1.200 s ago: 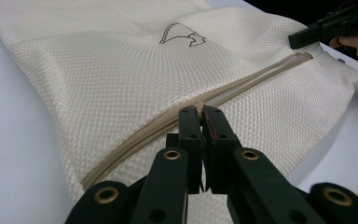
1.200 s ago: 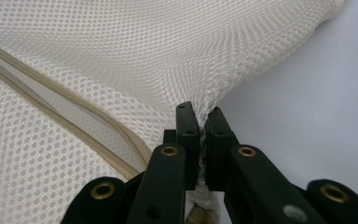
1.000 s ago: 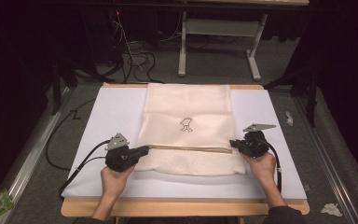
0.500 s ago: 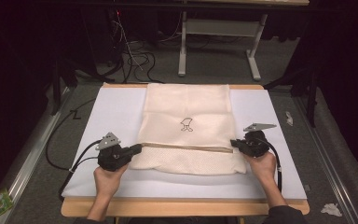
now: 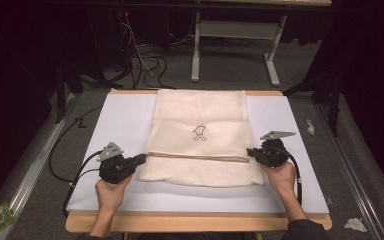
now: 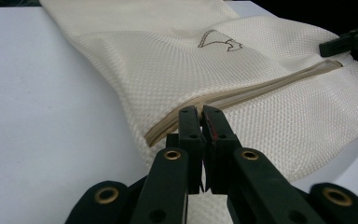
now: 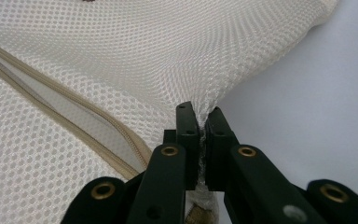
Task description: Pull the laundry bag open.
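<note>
1. Cream mesh fabric bag [image 5: 202,137] with a beige zipper [image 5: 197,156] lies flat on the white-covered surface [image 5: 120,120], centred, a small dark emblem [image 5: 199,133] above the zipper.
2. Left gripper [image 5: 141,159] sits at the bag's left edge, by the zipper end; jaws pressed together, though I cannot tell whether they hold anything.
3. Right gripper [image 5: 250,151] pinches mesh at the bag's right edge, beside the zipper's other end; fabric is pulled up between its jaws.

Table [image 5: 130,222]: wood edge, white sheet [image 5: 120,125] covering top. Cream mesh bag [image 5: 200,120] flat on sheet, centre toward 12 o'clock, zipper [image 5: 197,156] running 9-to-3.
</note>
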A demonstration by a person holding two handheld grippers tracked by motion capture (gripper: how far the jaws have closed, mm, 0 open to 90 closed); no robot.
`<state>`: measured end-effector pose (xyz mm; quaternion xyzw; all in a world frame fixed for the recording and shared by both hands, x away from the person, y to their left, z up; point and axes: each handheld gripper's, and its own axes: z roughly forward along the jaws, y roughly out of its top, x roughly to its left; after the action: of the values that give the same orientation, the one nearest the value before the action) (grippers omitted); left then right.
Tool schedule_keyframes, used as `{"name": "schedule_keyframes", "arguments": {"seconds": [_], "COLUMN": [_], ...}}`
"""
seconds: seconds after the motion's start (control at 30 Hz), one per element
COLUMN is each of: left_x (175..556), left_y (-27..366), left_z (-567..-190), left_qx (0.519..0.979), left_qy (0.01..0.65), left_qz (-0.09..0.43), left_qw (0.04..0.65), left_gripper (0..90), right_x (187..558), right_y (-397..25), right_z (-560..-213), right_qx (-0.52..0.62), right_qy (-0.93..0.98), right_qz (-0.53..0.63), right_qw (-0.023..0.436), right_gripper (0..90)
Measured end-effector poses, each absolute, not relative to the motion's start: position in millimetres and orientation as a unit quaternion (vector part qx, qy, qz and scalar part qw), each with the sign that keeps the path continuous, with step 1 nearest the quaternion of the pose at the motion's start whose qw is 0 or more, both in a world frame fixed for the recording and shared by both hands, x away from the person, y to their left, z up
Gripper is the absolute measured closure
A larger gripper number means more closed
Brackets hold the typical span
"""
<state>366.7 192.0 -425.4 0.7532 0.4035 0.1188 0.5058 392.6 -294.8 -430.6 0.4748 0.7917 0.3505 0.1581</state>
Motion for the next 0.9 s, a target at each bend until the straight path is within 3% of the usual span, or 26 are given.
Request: {"name": "schedule_keyframes", "arguments": {"seconds": [0.53,0.9], "left_x": [366.9,366.2], "left_y": [203.1,204.4], "left_z": [-428.0,-427.0], "left_qx": [0.755,0.752], "left_qy": [0.425,0.426], "left_qz": [0.147,0.137], "left_qw": [0.478,0.484], "left_gripper": [87.6,87.6], "right_x": [391.5,389.9], "right_y": [-296.7,-298.3], "right_z": [-427.6,-426.8], "right_qx": [0.477,0.481], "right_qy": [0.785,0.782], "right_qz": [0.356,0.357], "right_qw": [0.17,0.171], "right_gripper": [88.6,88.5]}}
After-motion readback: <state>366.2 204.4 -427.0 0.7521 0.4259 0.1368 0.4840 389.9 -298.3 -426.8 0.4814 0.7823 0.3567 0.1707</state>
